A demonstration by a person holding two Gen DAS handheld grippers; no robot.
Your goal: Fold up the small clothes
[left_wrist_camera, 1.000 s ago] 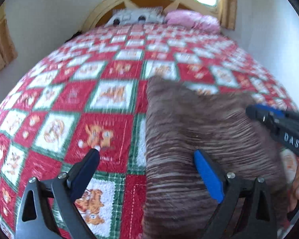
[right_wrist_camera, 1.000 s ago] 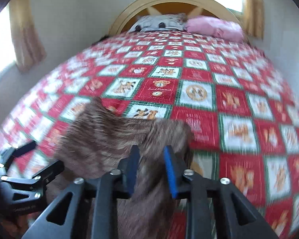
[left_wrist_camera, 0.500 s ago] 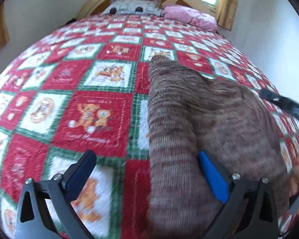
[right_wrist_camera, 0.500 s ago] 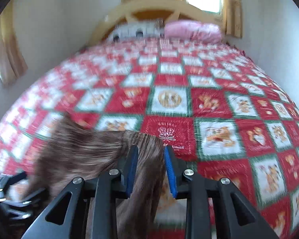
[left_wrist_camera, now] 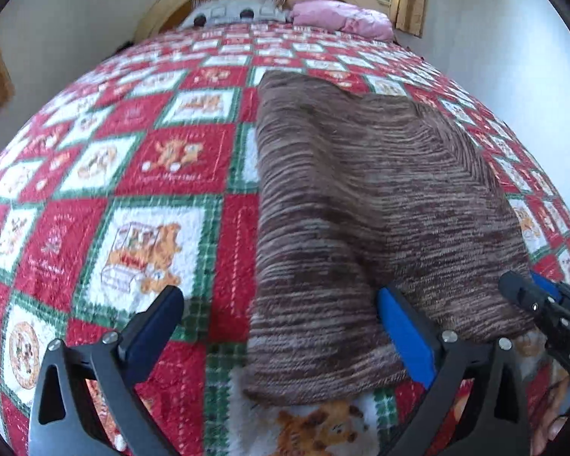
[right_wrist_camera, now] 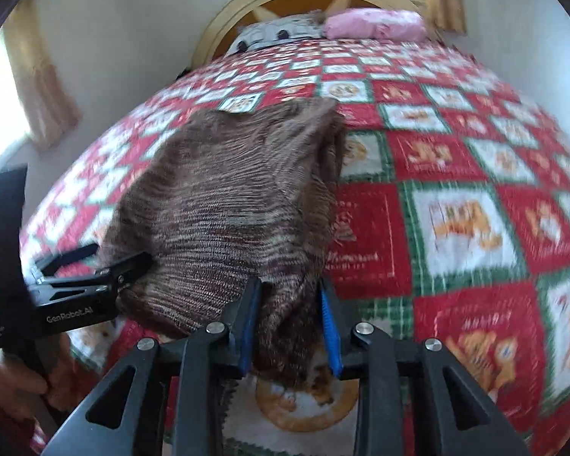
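Since the earlier frame, I have carried the brown knit garment (right_wrist_camera: 231, 209) across onto the bed (right_wrist_camera: 456, 228). Right hand-held gripper (right_wrist_camera: 290, 321), jaws opening, garment edge between them at 6 o'clock; left hand-held gripper (left_wrist_camera: 281, 323) apart, empty. Fold laid; next, release and smooth.
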